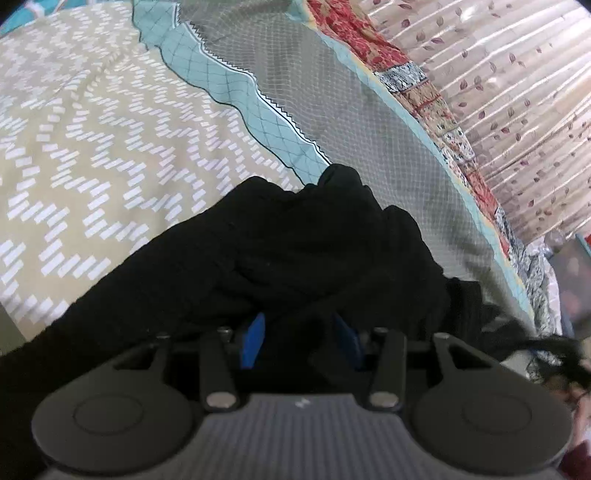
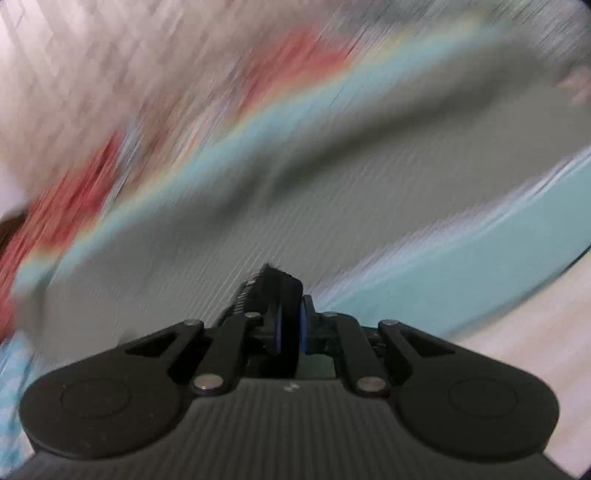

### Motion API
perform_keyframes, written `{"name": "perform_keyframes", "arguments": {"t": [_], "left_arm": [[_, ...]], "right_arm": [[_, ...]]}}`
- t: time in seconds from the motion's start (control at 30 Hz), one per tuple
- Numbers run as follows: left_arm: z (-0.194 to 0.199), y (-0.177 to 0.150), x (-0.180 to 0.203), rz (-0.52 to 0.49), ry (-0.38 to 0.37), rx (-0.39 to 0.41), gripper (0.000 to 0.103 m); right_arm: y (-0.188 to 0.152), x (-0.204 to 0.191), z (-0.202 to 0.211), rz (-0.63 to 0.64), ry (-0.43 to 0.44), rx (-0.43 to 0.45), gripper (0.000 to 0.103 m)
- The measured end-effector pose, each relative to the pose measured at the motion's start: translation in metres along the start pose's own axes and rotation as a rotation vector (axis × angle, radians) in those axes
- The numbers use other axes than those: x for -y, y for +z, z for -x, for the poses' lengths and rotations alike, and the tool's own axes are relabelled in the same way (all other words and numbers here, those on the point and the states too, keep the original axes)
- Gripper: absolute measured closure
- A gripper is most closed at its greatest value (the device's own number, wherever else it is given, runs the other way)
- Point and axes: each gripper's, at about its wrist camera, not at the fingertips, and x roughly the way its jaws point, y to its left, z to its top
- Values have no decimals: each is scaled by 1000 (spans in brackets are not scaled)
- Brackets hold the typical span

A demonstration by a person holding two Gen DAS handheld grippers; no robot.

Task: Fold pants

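Across the left wrist view the picture is sharp, while the right wrist view is smeared with blur and gives only bands of colour. Only the left view shows the black pants [image 1: 295,251]: they lie bunched in a heap on the bed, draped over the front of the left hand-held gripper [image 1: 301,339] and hiding its tips. Its blue pads [image 1: 255,339] stand partly apart with dark cloth filling the gap between them; whether they press on that cloth I cannot tell. Only the right view shows the right hand-held gripper [image 2: 290,325], with jaws nearly together and the blue pads almost meeting; a small black piece sits between them at the tip, too blurred to name, so what it has hold of cannot be told. The pants rest where a beige bedspread [image 1: 92,140] with white dashes in zigzag rows meets a teal quilted border [image 1: 236,92] and a grey netted panel [image 1: 369,140]. Beyond the panel runs a red floral patchwork strip [image 1: 351,33], and behind that hangs a pale curtain [image 1: 517,92] printed with small leaves.
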Motion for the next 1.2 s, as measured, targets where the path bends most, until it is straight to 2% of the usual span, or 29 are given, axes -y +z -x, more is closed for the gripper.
{"name": "perform_keyframes", "arguments": {"t": [0.13, 0.23, 0.27, 0.33, 0.37, 0.4, 0.43, 0.47, 0.5, 0.53, 0.6, 0.67, 0.7, 0.73, 0.8, 0.83, 0.87, 0.97, 1.0, 1.03, 1.07, 1.1, 1.13, 1.17, 1.2], "left_arm": [[4, 3, 7, -3, 6, -2, 58], [17, 15, 15, -10, -10, 31, 52], [19, 21, 18, -24, 3, 47, 48], [18, 39, 26, -58, 43, 68, 41], [13, 49, 31, -74, 77, 64, 40], [5, 60, 37, -102, 107, 55, 39], [-2, 67, 42, -130, 117, 50, 34], [-10, 73, 47, -154, 134, 43, 24], [-20, 79, 51, -173, 154, 31, 19], [-31, 84, 55, -192, 157, 17, 15], [-48, 87, 62, -236, 160, 6, 14], [-68, 86, 67, -285, 169, -11, 1], [-78, 84, 67, -301, 171, -24, 1], [-89, 81, 66, -305, 184, -48, 1], [-103, 71, 61, -285, 195, -87, 13], [-103, 66, 61, -295, 213, -63, 20], [-101, 61, 63, -313, 227, -40, 36], [-90, 55, 64, -305, 190, -24, 60], [-86, 54, 64, -288, 175, -25, 63], [-82, 54, 63, -276, 166, -25, 68], [-77, 56, 64, -267, 164, -24, 71], [-70, 56, 65, -262, 164, -16, 71], [-65, 60, 66, -259, 157, -7, 72], [-58, 62, 66, -254, 146, 5, 72], [-52, 65, 65, -251, 134, 20, 72]], "right_arm": [[79, 95, 83, -133, -198, 254, 91], [97, 144, 127, -144, -345, 337, 90], [96, 154, 134, -139, -383, 347, 90], [88, 176, 142, -149, -426, 355, 76], [80, 180, 139, -152, -444, 347, 64], [72, 190, 137, -161, -483, 328, 41], [61, 197, 141, -174, -524, 331, 38], [49, 204, 147, -191, -556, 348, 38], [39, 206, 151, -205, -558, 350, 38], [29, 209, 157, -220, -541, 342, 38], [12, 206, 165, -213, -498, 319, 38], [5, 195, 167, -161, -468, 270, 38], [3, 192, 163, -123, -454, 231, 38], [1, 186, 159, -92, -445, 200, 38], [3, 176, 141, -39, -431, 130, 38], [6, 173, 128, -24, -434, 85, 37], [5, 175, 122, -19, -449, 47, 37], [13, 180, 79, -64, -517, -25, 29], [16, 188, 65, -92, -555, -52, 30], [17, 196, 48, -128, -593, -88, 35], [15, 197, 41, -133, -634, -86, 42], [18, 191, 41, -98, -656, -55, 89], [23, 185, 43, -73, -621, -51, 100], [31, 180, 55, -91, -556, -18, 100], [39, 174, 80, -117, -499, 75, 100]]}}
